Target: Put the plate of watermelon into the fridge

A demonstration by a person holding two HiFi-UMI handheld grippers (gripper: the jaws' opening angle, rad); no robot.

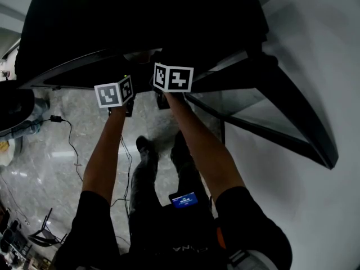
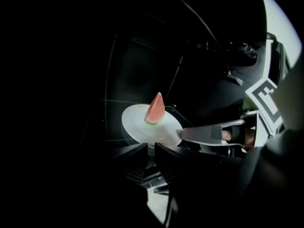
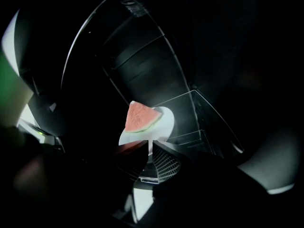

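Dark fridge [image 3: 142, 70]: watermelon wedge [image 2: 155, 109] tip-up on plate [image 2: 137, 125]

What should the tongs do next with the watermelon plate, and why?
Probably ease the plate down, kept level, onto the glass shelf. The left tongs and right tongs both grip its rim inside the dark fridge, and the watermelon slice stands upright, so it might tip.

sleeves [image 1: 95, 212]: black, short | trousers [image 1: 147, 190]: dark | shoes [image 1: 143, 145]: black | claw cubes [image 1: 173, 77]: white, black square markers
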